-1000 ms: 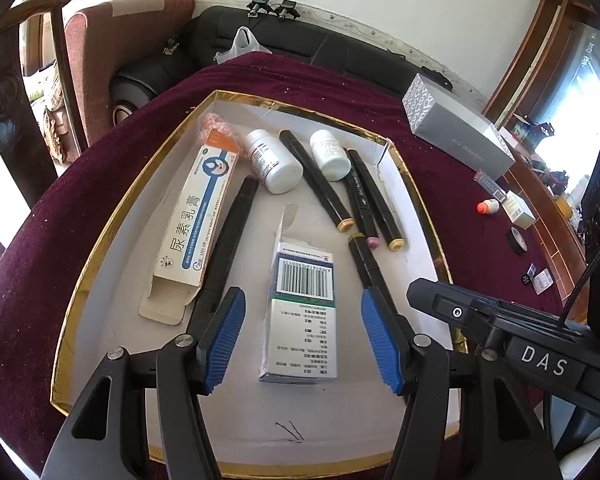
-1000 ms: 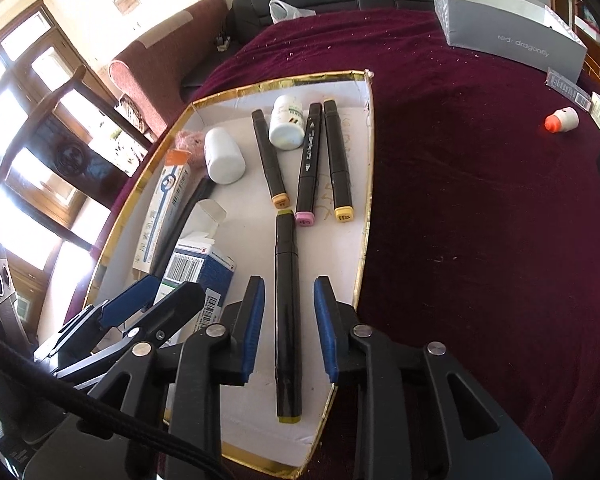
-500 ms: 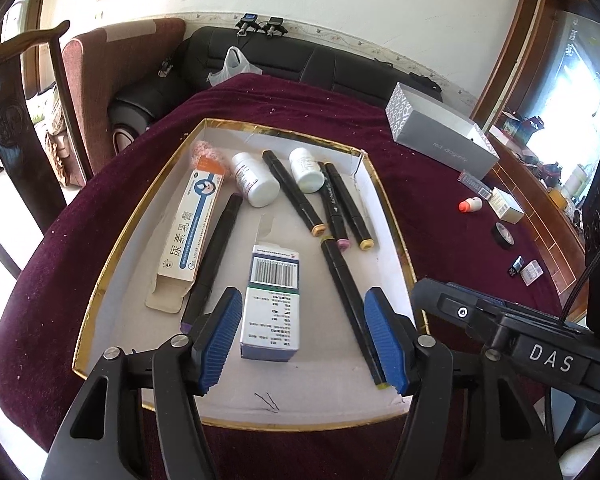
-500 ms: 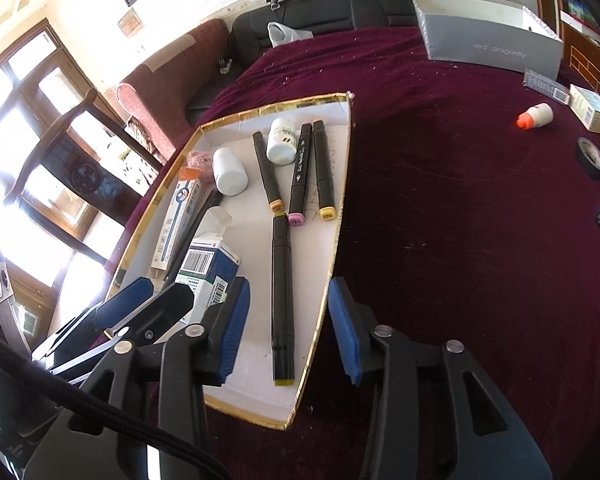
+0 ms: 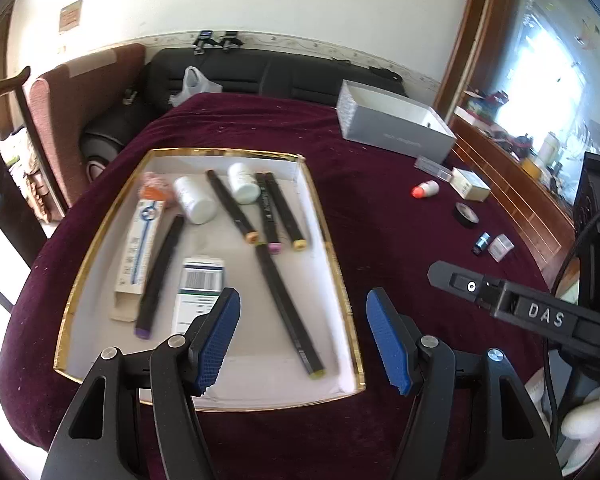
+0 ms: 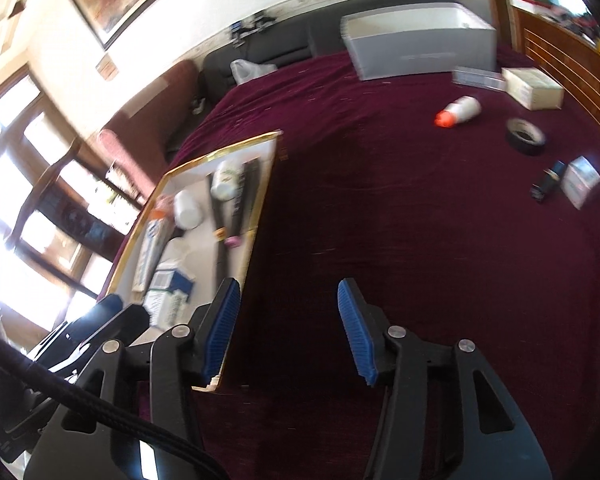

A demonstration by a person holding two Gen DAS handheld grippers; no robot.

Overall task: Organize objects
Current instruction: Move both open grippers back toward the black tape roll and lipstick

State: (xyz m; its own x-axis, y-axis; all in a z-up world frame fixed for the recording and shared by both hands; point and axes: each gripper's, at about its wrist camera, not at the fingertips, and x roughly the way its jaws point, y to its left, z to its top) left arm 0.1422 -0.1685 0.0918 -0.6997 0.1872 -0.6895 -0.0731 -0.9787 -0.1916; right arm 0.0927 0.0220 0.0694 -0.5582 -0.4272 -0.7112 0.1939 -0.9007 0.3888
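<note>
Hovering above the tray's (image 5: 342,280) near edge, the left gripper (image 5: 302,338) stands empty, jaws apart. The right gripper (image 6: 288,330), jaws apart, hangs over bare cloth (image 6: 420,220) beside it. Markers (image 5: 288,304) lie inside the tray.

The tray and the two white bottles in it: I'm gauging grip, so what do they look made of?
The tray looks like white cardboard with shiny gold foil edging; one corner is split. The two white bottles look like smooth, slightly glossy plastic.
</note>
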